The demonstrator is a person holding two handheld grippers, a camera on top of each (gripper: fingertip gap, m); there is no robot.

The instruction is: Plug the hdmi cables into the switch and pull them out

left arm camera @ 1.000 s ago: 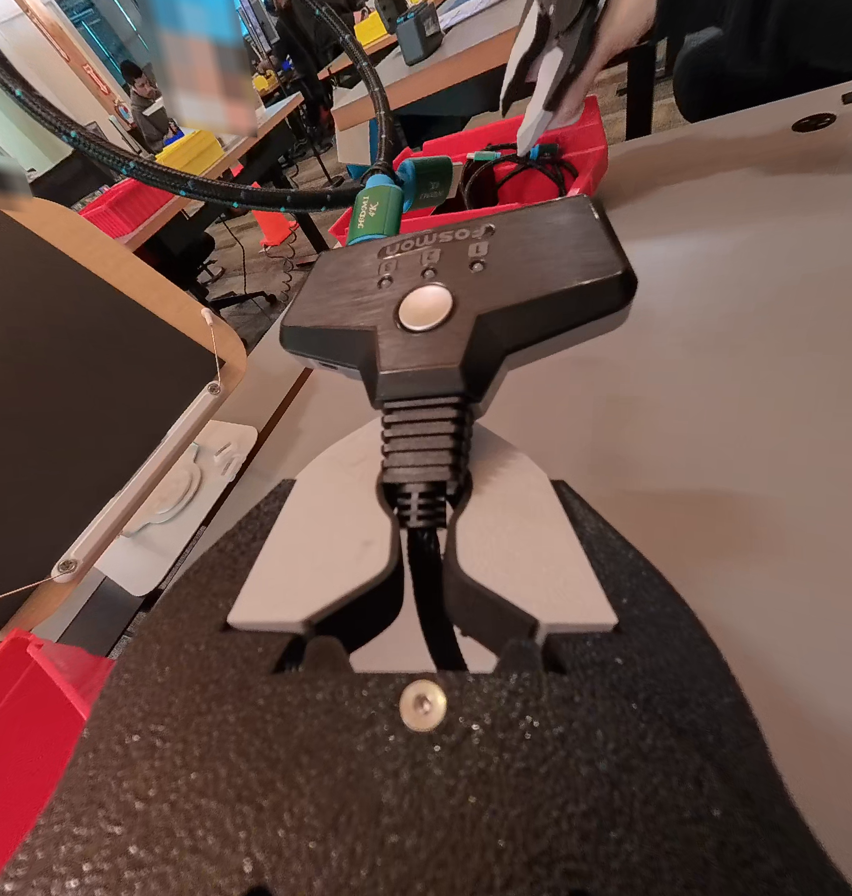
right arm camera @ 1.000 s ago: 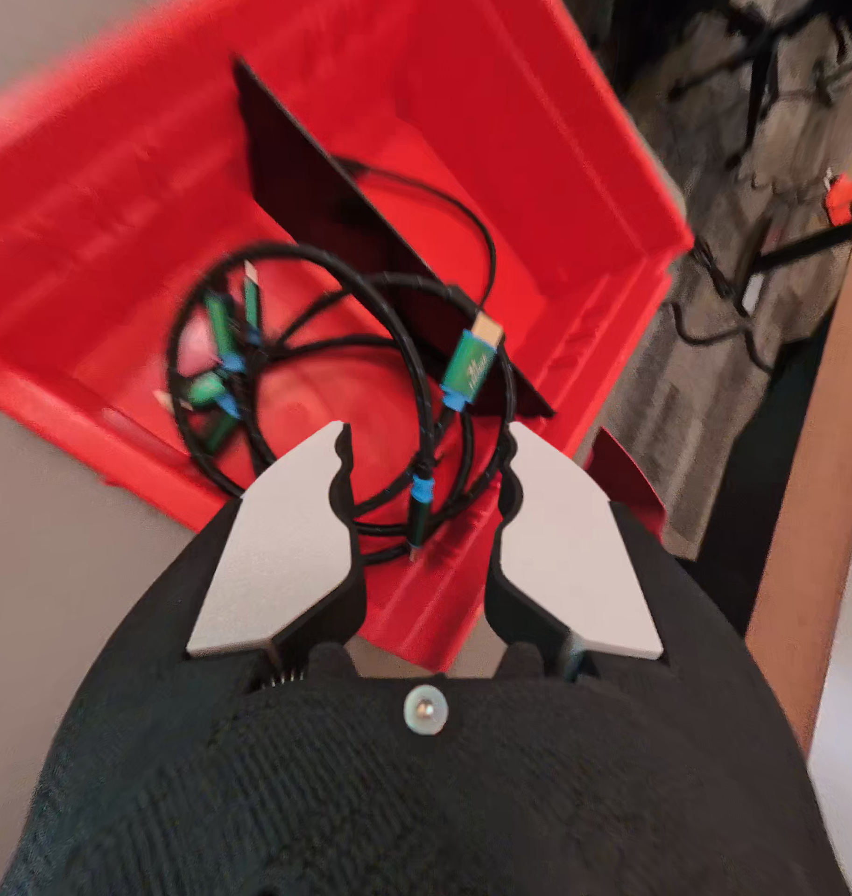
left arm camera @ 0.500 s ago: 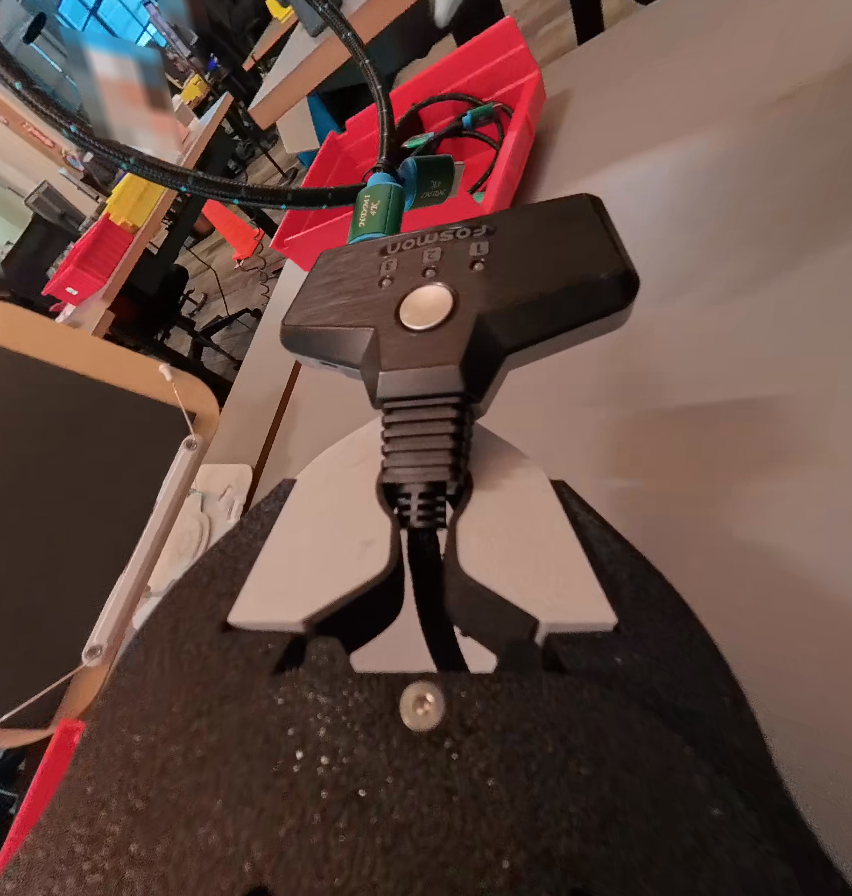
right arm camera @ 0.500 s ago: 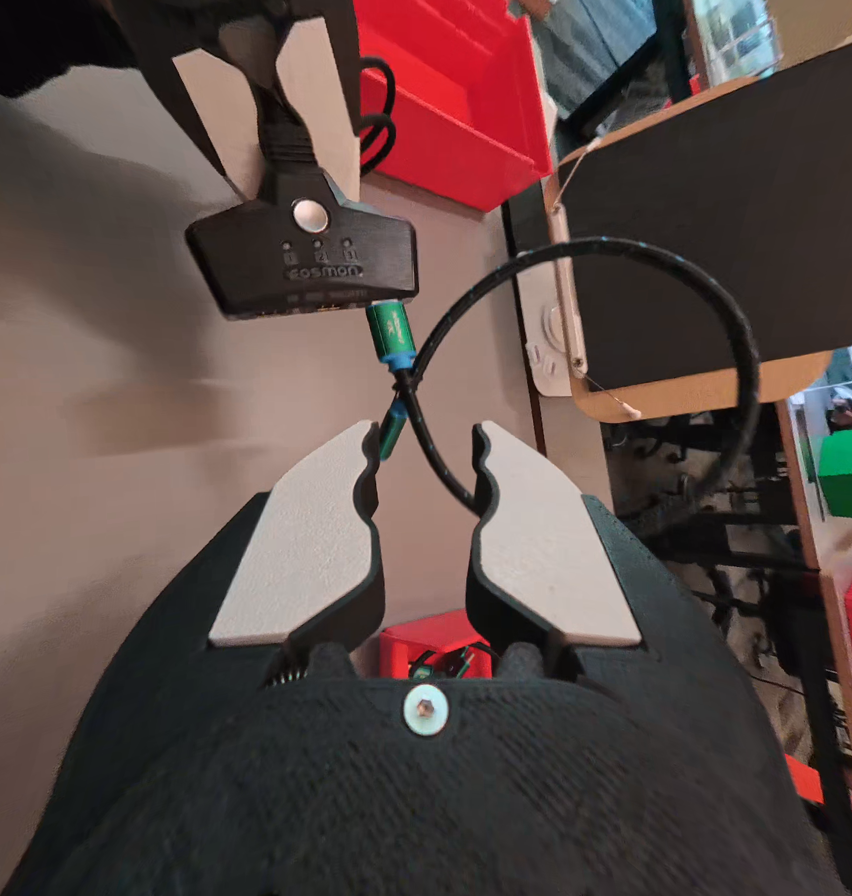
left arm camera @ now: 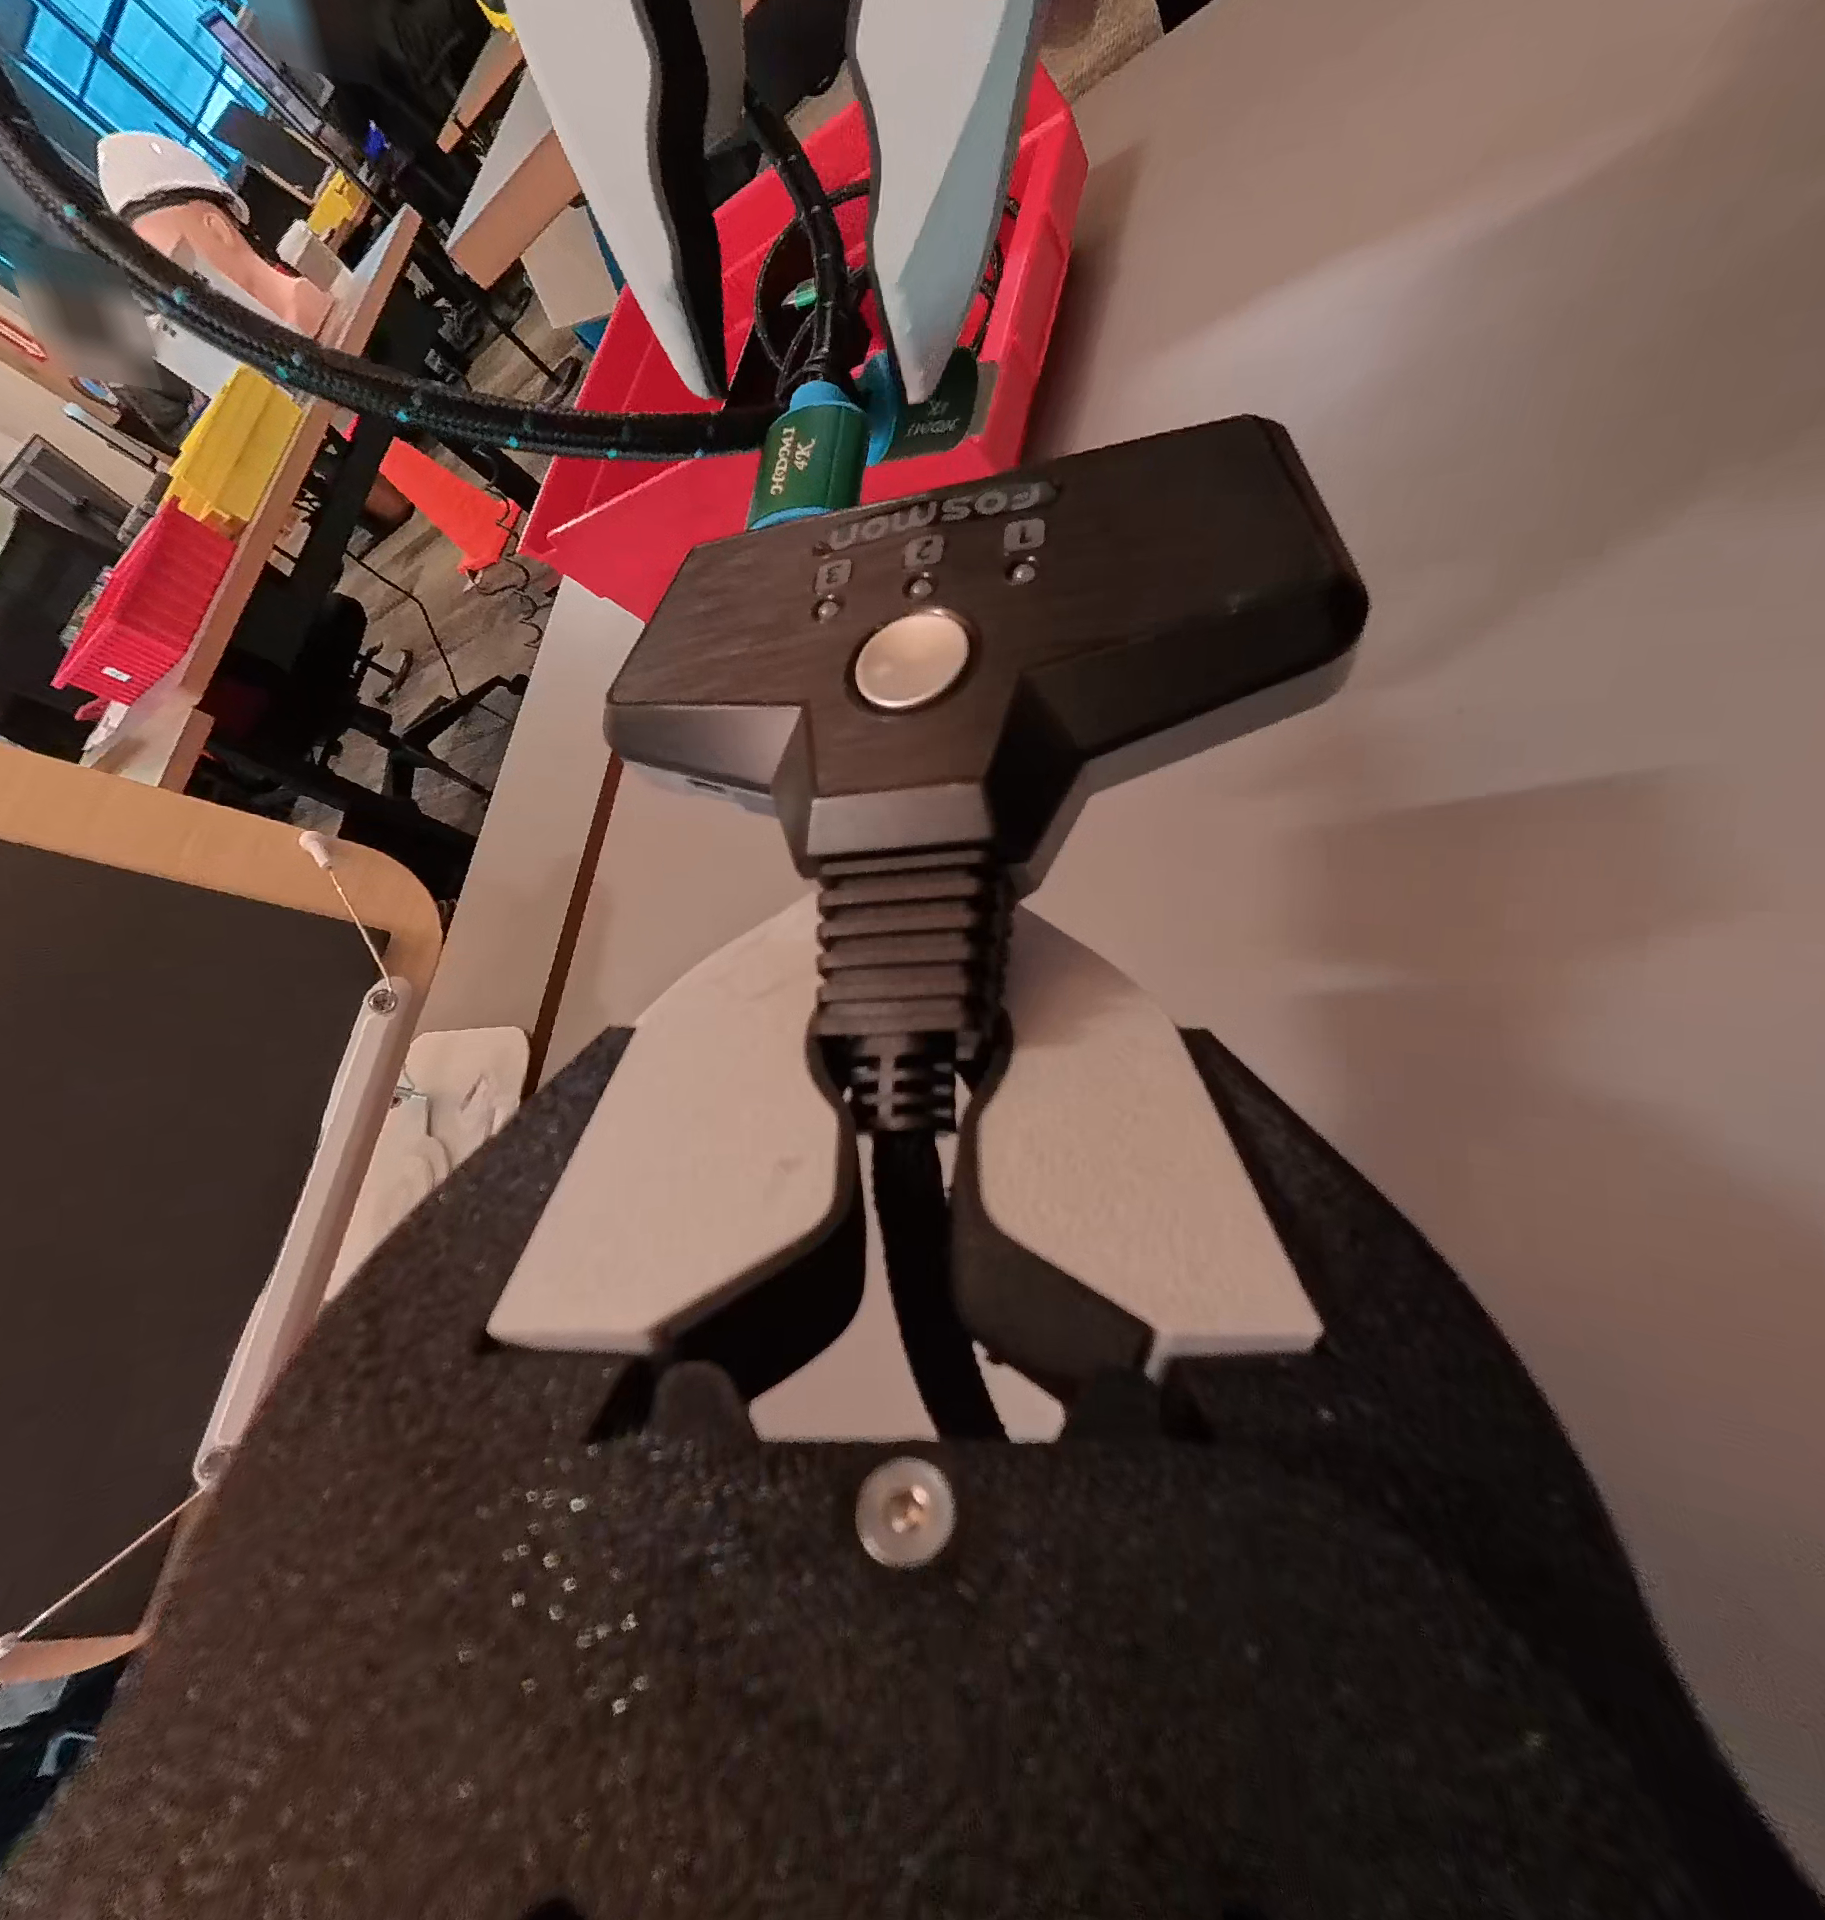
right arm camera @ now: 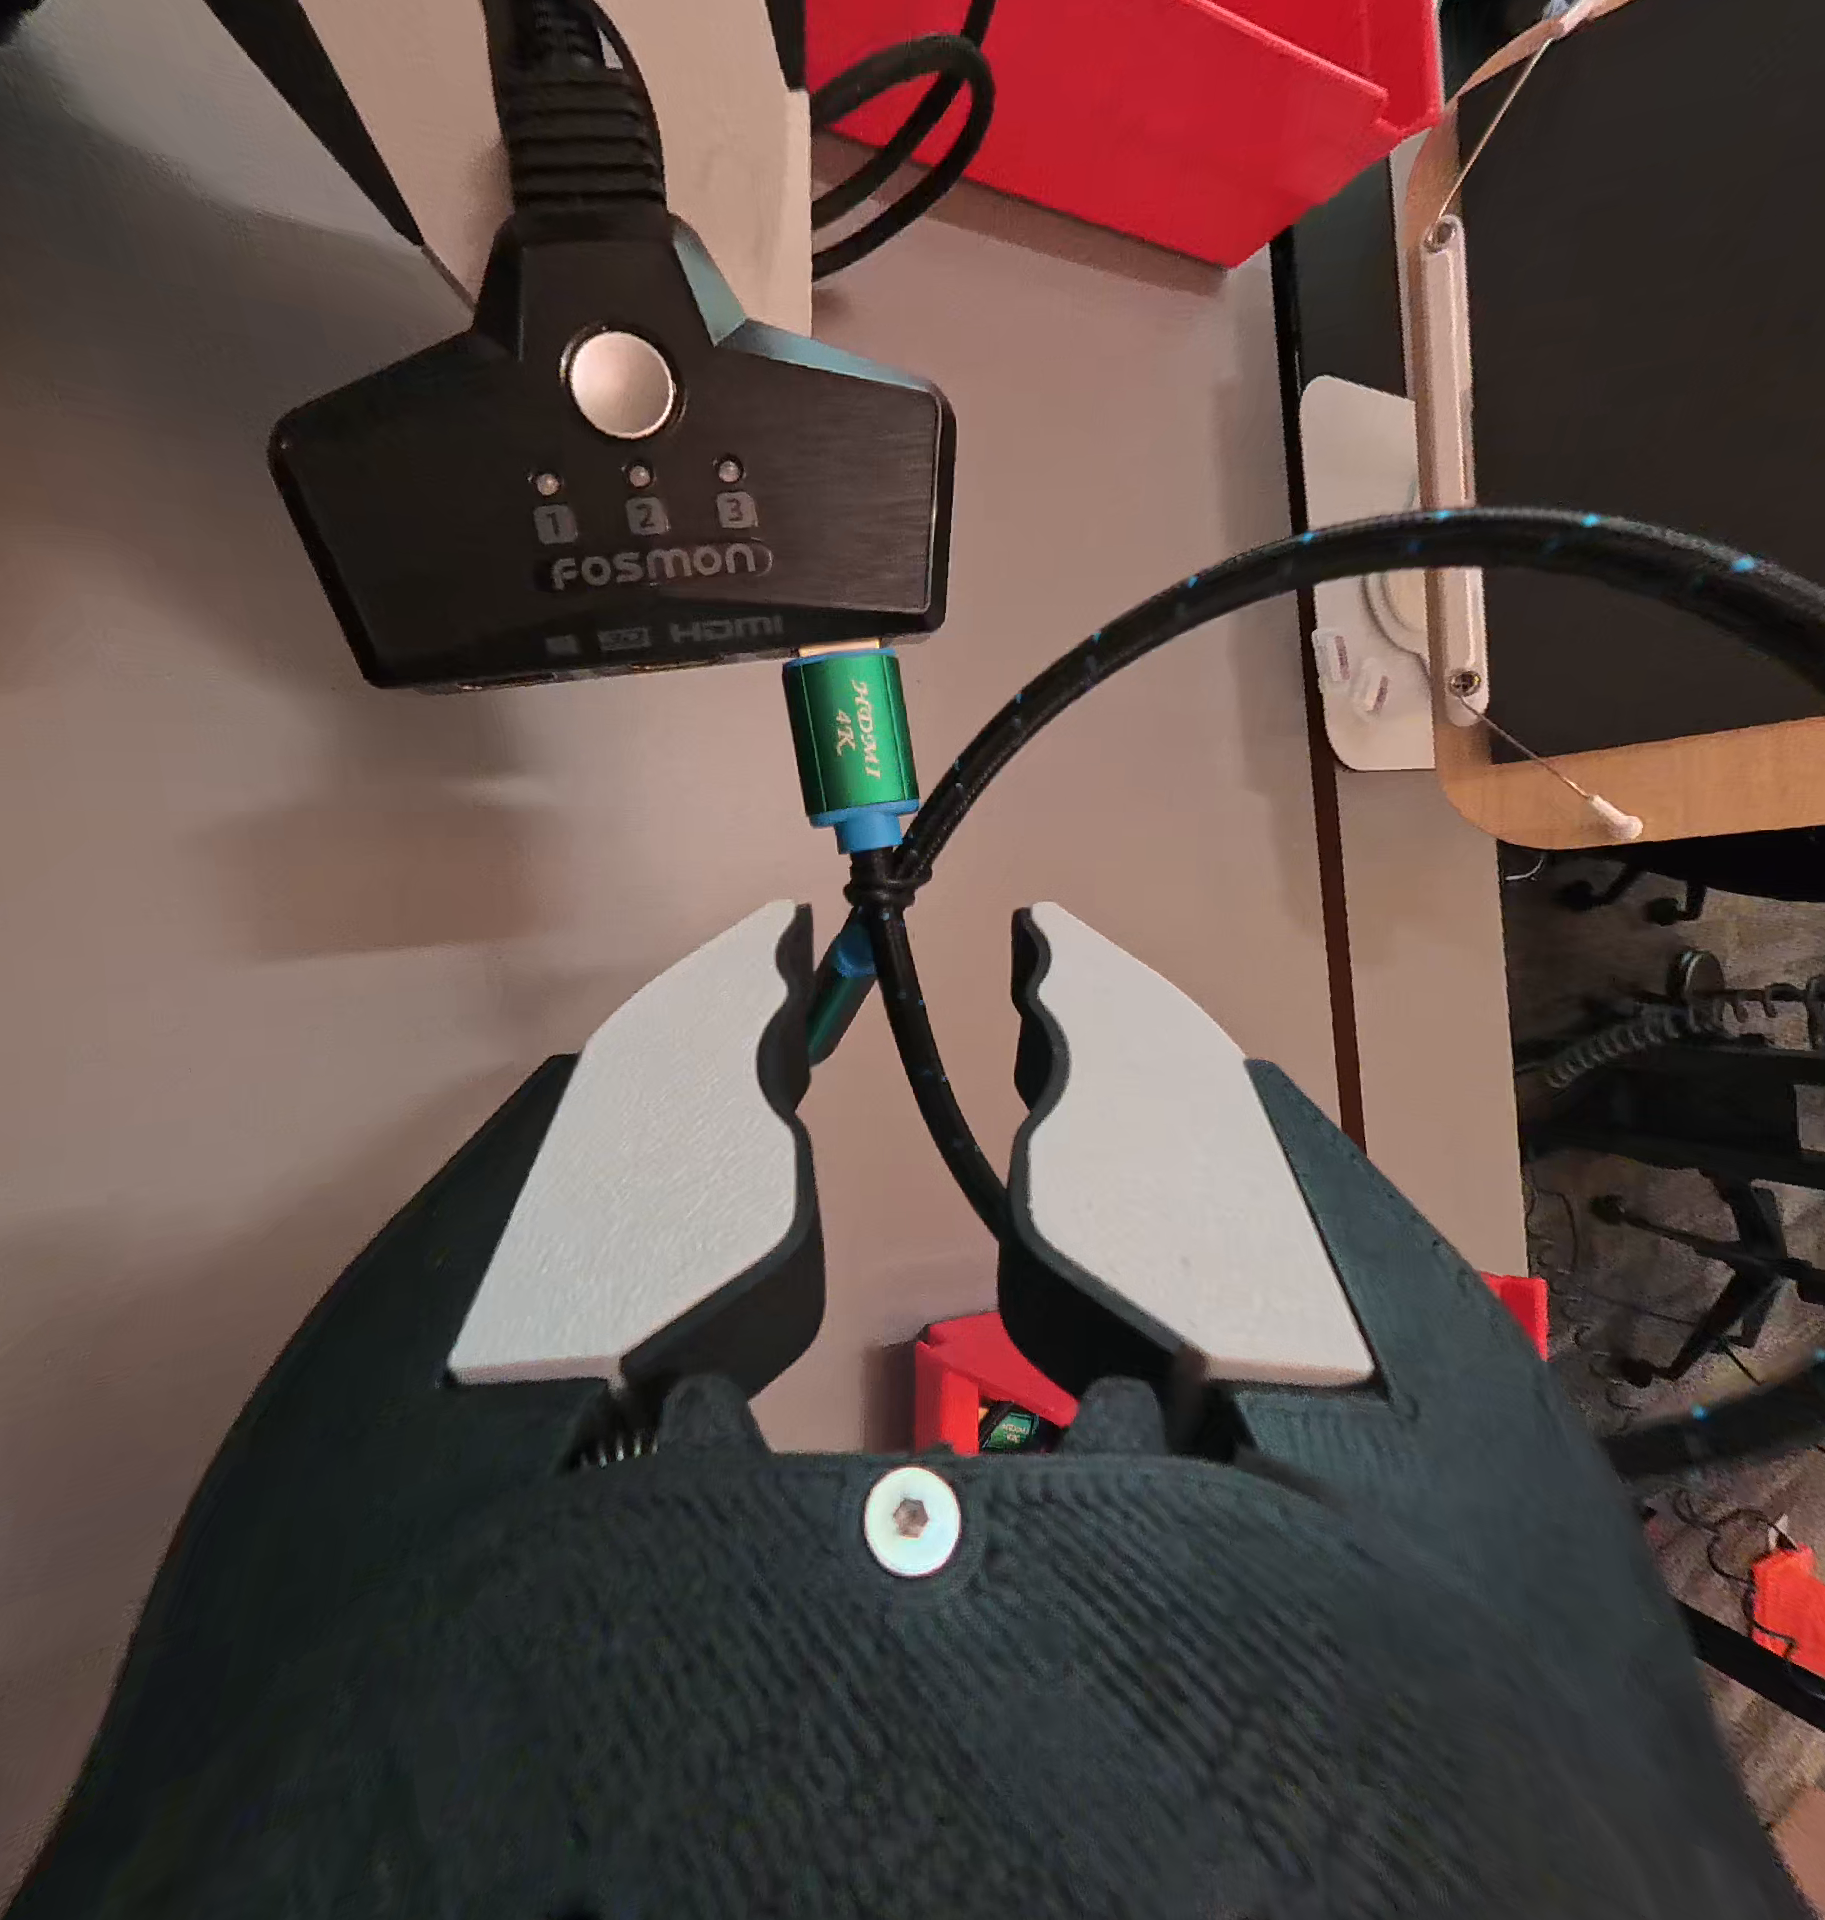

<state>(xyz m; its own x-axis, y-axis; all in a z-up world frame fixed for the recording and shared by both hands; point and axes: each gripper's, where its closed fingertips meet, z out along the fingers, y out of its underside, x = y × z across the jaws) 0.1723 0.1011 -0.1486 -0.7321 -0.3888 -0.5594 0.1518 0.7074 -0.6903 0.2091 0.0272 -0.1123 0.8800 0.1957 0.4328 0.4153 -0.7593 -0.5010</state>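
Left tool (left arm camera: pixel 903 1049): clamped on the switch (left arm camera: pixel 991 623) neck.
Right tool (right arm camera: pixel 913 935): jaws wide, cable (right arm camera: pixel 923 1039) between, green plug (right arm camera: pixel 851 743) at 12 o'clock.

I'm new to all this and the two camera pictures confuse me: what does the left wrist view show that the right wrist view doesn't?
Only the left wrist view shows the left gripper shut on the switch's ribbed cable collar, and yellow bins behind.

Only the right wrist view shows the switch's port face and the plug's metal tip entering it, plus the right gripper's open jaws around the braided cable.

Both show the black switch, the plugged-in green plug, and a second green plug.
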